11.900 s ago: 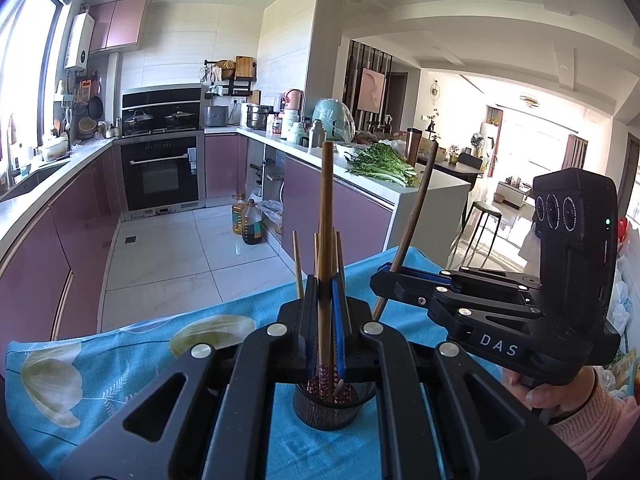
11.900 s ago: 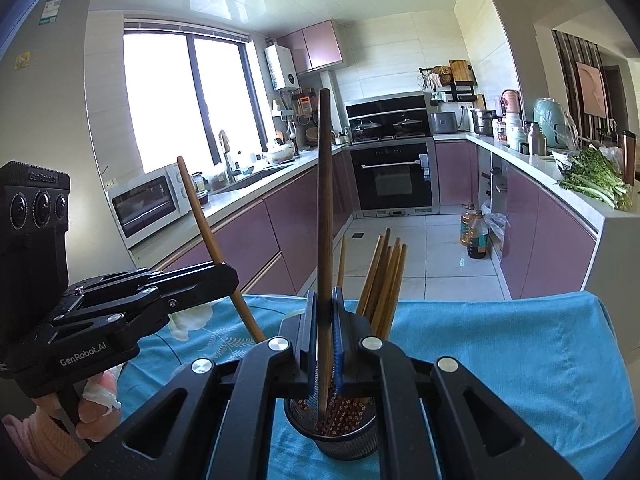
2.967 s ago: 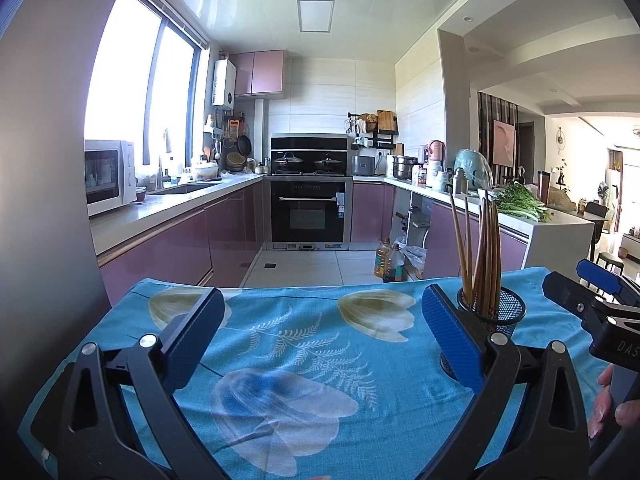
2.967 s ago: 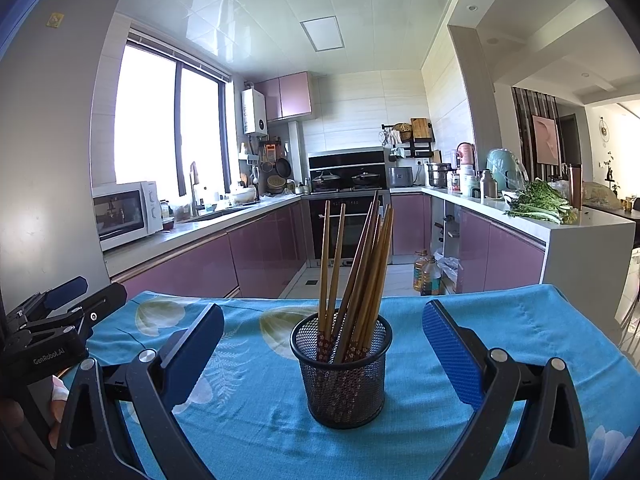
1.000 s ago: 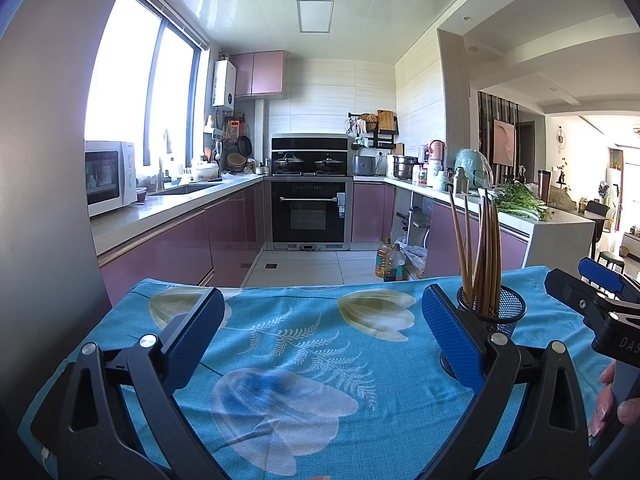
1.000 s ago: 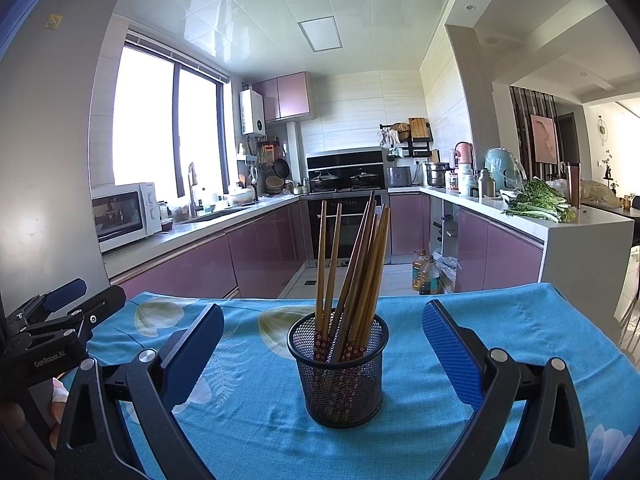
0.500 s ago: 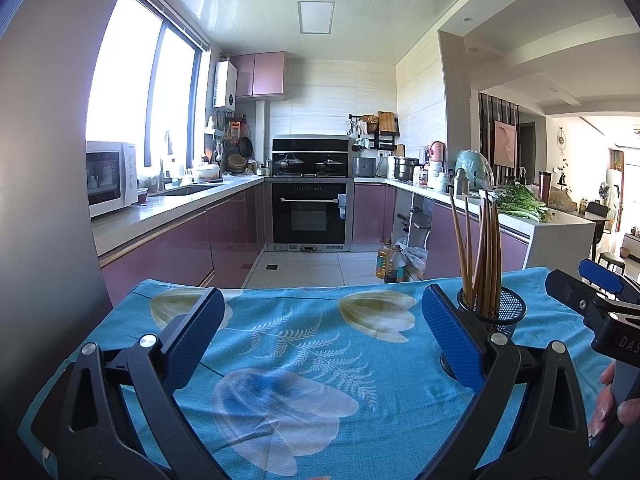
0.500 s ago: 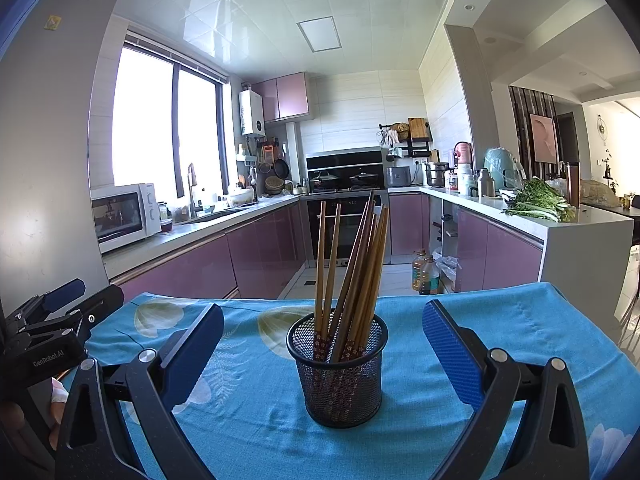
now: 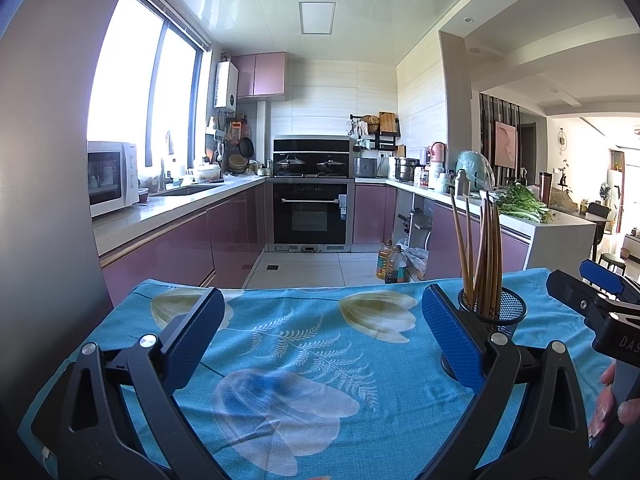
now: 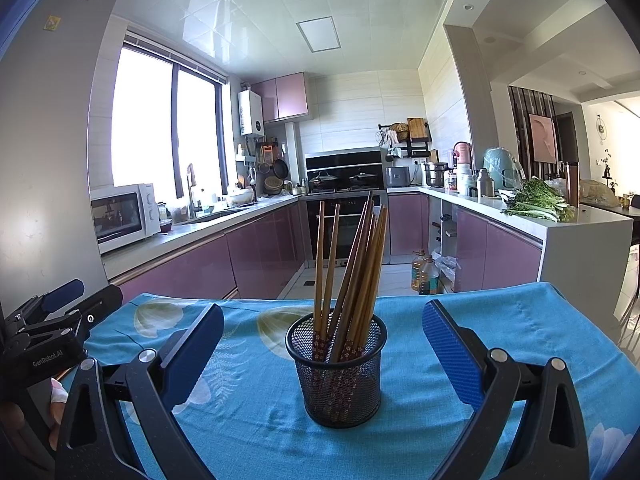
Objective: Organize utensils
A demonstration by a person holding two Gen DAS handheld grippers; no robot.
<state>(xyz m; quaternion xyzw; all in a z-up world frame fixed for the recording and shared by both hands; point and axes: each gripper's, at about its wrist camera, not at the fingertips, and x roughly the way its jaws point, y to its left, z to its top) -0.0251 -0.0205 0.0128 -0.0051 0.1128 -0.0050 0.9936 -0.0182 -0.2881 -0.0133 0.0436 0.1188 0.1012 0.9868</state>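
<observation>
A round black wire-mesh holder [image 10: 336,372] stands upright on a table covered with a turquoise floral-print cloth [image 10: 500,320]. A bundle of brown wooden chopsticks [image 10: 352,264] stands inside it, patterned ends down, the sticks leaning against the rim at slightly different angles.

The right gripper [image 10: 323,344] has its 2 blue-padded jaws spread wide and holds nothing; in the right wrist view the holder sits between the jaws, touching neither. The left gripper [image 9: 320,332] is likewise spread wide and empty, over bare cloth; in its view the holder [image 9: 494,312] stands just behind the right-hand jaw, partly hidden by it. Each gripper shows at the edge of the other's view, with fingers of the person's hand [image 9: 616,408] on the handle.

Behind the table: purple kitchen cabinets [image 10: 256,252], a built-in black oven [image 9: 312,216] and a white microwave [image 10: 120,216].
</observation>
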